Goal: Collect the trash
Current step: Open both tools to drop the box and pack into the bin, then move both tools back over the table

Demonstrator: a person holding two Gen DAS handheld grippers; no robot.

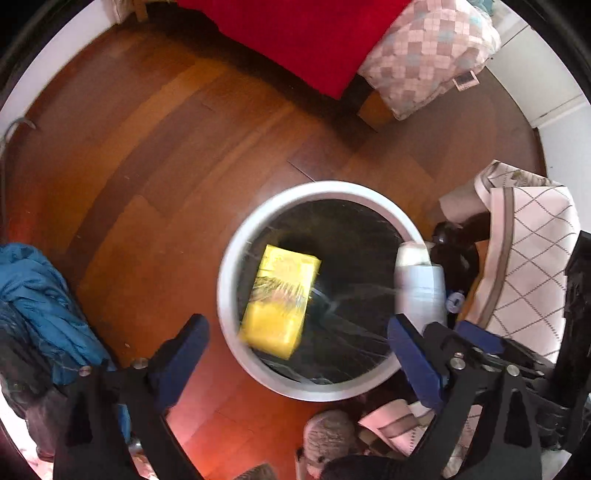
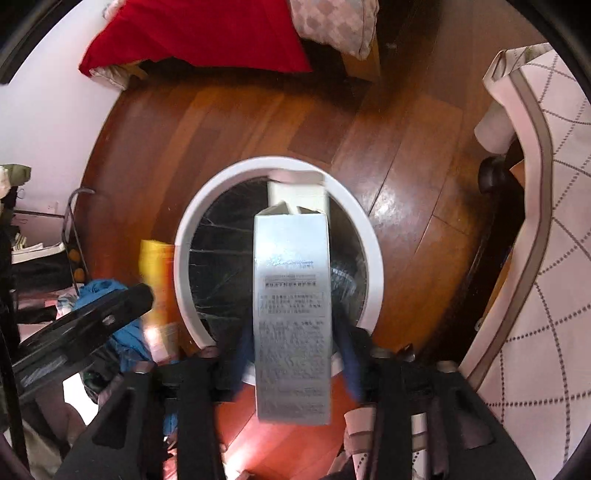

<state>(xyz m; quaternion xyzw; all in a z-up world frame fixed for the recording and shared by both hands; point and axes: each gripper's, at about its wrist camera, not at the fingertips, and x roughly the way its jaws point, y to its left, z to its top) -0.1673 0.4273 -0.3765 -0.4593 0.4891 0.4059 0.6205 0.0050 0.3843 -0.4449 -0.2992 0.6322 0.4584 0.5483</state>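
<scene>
A round white trash bin (image 1: 236, 273) with a black liner stands on the wood floor. A blurred yellow box (image 1: 280, 299) is over its opening, between and ahead of my open left gripper (image 1: 299, 332). My right gripper (image 2: 291, 332) is shut on a tall silver-white carton (image 2: 291, 306), held upright above the bin (image 2: 373, 258). The carton also shows at the bin's right rim in the left wrist view (image 1: 419, 284). The yellow box shows blurred beside the bin's left rim in the right wrist view (image 2: 159, 288).
A bed with a red blanket (image 1: 295, 33) and a checkered pillow (image 1: 424, 55) lies beyond the bin. A patterned white cloth (image 1: 524, 258) hangs at the right. Blue clothing (image 1: 40, 306) is piled at the left. A white wall (image 2: 48, 122) is at the left.
</scene>
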